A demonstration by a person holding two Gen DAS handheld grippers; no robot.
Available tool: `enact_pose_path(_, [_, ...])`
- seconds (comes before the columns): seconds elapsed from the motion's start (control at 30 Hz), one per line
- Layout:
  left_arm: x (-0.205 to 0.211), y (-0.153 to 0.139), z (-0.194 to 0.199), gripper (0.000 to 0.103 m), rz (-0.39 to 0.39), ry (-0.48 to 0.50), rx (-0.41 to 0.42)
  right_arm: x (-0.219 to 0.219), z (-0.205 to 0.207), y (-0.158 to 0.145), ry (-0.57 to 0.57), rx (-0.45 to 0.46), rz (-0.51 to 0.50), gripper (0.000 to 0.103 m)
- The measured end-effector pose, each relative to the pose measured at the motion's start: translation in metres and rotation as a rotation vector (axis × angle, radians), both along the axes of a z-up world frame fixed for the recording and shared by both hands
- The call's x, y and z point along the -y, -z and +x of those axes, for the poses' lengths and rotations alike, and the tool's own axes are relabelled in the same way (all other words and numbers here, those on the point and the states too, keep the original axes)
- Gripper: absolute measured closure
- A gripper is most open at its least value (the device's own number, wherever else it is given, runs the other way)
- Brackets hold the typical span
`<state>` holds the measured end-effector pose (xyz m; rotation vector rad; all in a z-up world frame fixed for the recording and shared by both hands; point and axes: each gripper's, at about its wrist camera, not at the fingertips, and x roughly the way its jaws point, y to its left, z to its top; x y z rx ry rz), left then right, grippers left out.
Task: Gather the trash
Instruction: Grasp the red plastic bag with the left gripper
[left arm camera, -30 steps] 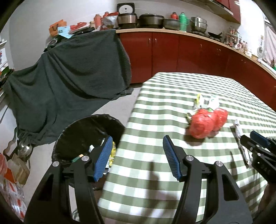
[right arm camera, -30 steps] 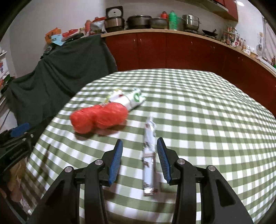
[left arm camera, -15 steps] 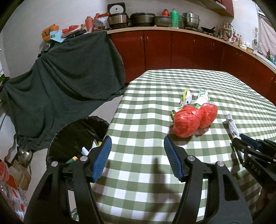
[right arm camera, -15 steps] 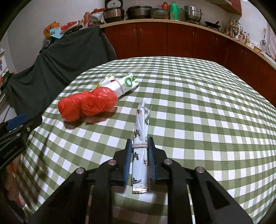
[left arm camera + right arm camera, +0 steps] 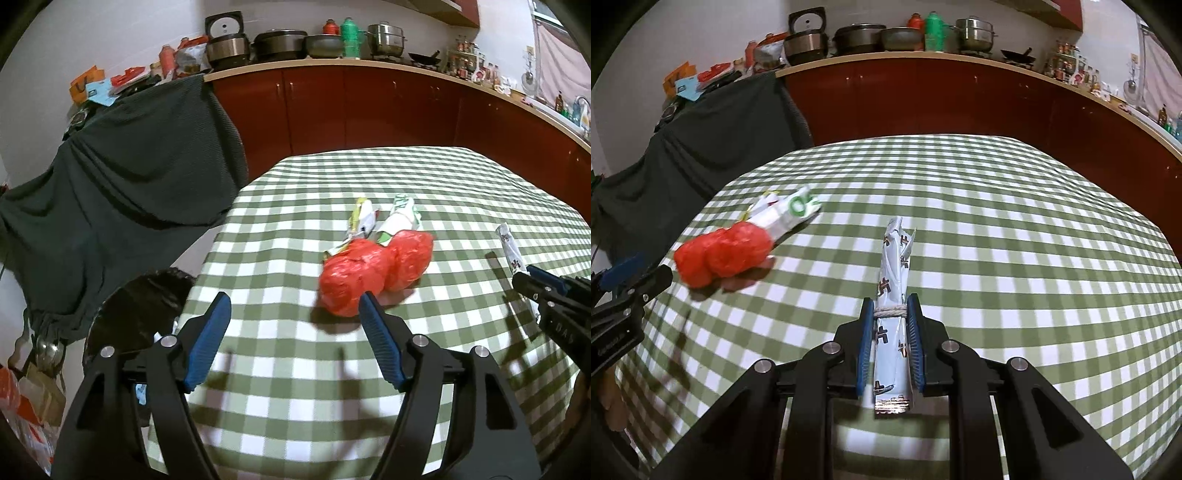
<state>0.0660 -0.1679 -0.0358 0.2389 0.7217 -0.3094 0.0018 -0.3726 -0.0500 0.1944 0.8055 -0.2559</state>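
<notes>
Right gripper [image 5: 890,310] clenched on a rolled pale-blue wrapper [image 5: 894,280], blue pads pressing both sides at a string tie approx. mid-length; wrapper's far end sticks out past the fingertips, near end shows a silver edge between the fingers. Whether it rests on the table [image 5: 1015,229] (green-white check cloth) or is raised off it: cannot tell. Left gripper [image 5: 295,306] released, jaws wide apart, nothing between them, held over the table's near edge. Red plastic bag bundle [image 5: 373,269] lies on the cloth just beyond the left gripper's right fingertip; touching its far side are a white-green carton [image 5: 400,212] and a small yellow-white wrapper [image 5: 360,218]. Black-lined bin [image 5: 136,314] on the floor beside the table's left edge, partly behind the left gripper's left finger. Dark green cloth [image 5: 122,177] draped over furniture behind bin. Red cabinets [image 5: 369,107] w/ pots on counter at back.
</notes>
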Motion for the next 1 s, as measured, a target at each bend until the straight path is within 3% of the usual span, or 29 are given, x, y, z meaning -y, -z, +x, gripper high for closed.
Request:
enact_pose_path(0.17, [0.014, 0.002, 0.005, 0.031, 0.012, 0.026, 0.002, 0.013, 0.002, 0.003, 0.018, -0.001, 0.014, 0.084])
enact_pose_path(0.27, [0.022, 0.003, 0.009, 0.025, 0.02, 0.05, 0.006, 0.019, 0.003, 0.004, 0.026, 0.001, 0.023, 0.083])
enact_pose_path(0.47, [0.038, 0.012, 0.017, 0.024, 0.051, 0.089, 0.002, 0.027, 0.005, 0.006, 0.033, 0.0, 0.041, 0.084])
enact_pose_path(0.53, [0.04, 0.015, 0.019, 0.029, 0.04, 0.107, -0.018, 0.028, 0.005, 0.007, 0.033, 0.0, 0.046, 0.083])
enact_pose_path(0.57, [0.04, 0.016, 0.02, 0.04, 0.034, 0.117, -0.022, 0.028, 0.005, 0.008, 0.033, -0.001, 0.047, 0.084])
enact_pose_path(0.7, [0.044, 0.022, 0.018, 0.065, 0.027, 0.165, -0.067, 0.029, 0.006, 0.01, 0.032, -0.005, 0.054, 0.084])
enact_pose_path(1.0, [0.036, 0.018, 0.005, 0.067, 0.004, 0.174, -0.052, 0.027, 0.005, 0.009, 0.03, 0.002, 0.049, 0.084])
